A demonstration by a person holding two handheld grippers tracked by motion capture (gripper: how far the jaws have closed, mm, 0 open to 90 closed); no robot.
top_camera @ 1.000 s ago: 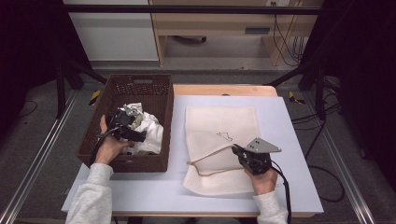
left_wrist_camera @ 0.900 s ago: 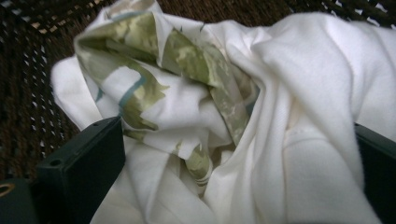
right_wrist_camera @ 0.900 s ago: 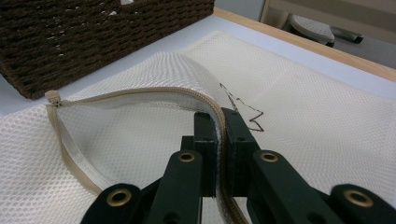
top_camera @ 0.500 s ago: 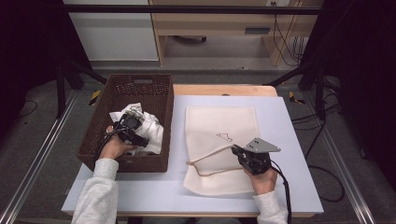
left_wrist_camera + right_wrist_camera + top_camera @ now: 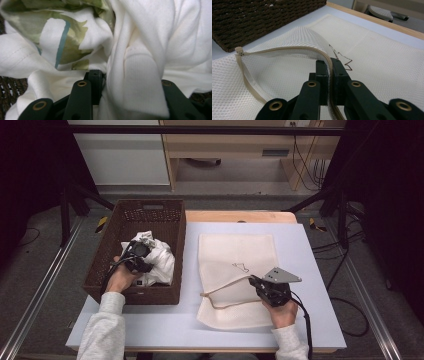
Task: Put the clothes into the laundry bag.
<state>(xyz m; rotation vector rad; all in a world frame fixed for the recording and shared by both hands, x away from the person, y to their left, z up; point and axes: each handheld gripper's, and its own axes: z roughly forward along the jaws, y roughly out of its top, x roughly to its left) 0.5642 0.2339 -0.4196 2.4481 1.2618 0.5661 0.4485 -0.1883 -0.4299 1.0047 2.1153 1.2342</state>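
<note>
On the bench we see a cream mesh laundry bag lying flat beside a dark wicker basket. In the basket sits crumpled white clothing with a green print. Our left claw is pinching a fold of that clothing. Our right claw is pressed together on the bag's zipper edge, lifting it open.

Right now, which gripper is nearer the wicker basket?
Left. The left gripper is inside the wicker basket, jaws around the white clothing. The right gripper is off to the basket's side, shut on the mesh bag zipper edge.
</note>
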